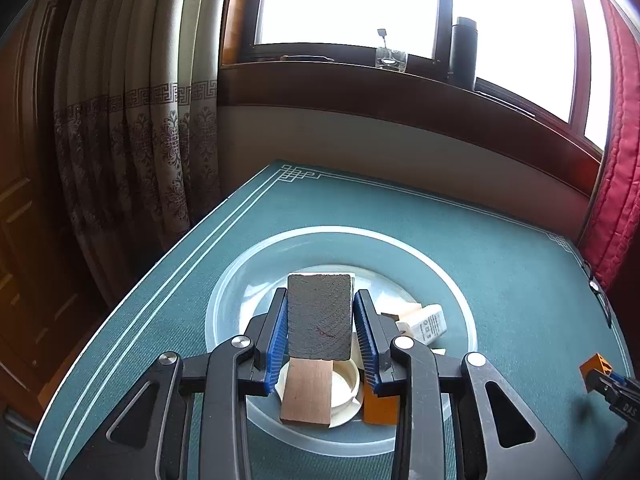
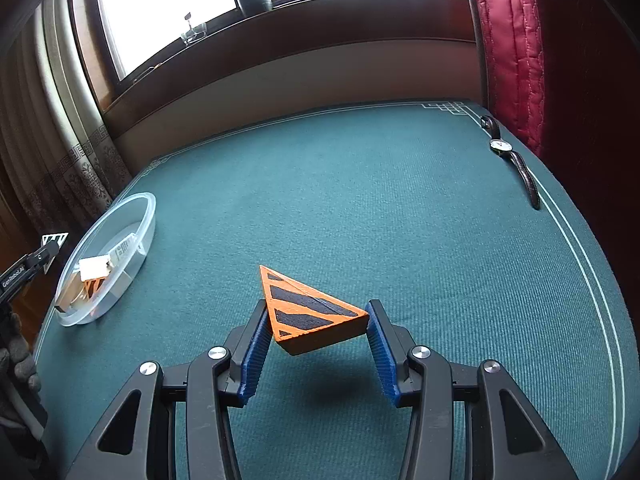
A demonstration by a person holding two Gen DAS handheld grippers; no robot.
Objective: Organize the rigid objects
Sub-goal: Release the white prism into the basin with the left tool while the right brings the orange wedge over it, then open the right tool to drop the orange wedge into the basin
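The left gripper (image 2: 28, 264), seen at the edge of the right wrist view, carries white lettering that reads roughly "GenRoboAI". The right gripper (image 1: 616, 396) shows "DAS". Print on the small white box (image 1: 430, 323) is too small to read.

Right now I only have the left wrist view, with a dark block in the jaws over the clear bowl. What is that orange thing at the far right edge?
Observer: An orange triangular wedge with black stripes, held in the right gripper, shadow beneath it.
Operator: Anything else on that side of the table?
Observer: A wristwatch lies near the far right edge, by the red curtain.
Operator: Is the wedge over the bowl?
Observer: No. The clear bowl sits well off to its left, apart.
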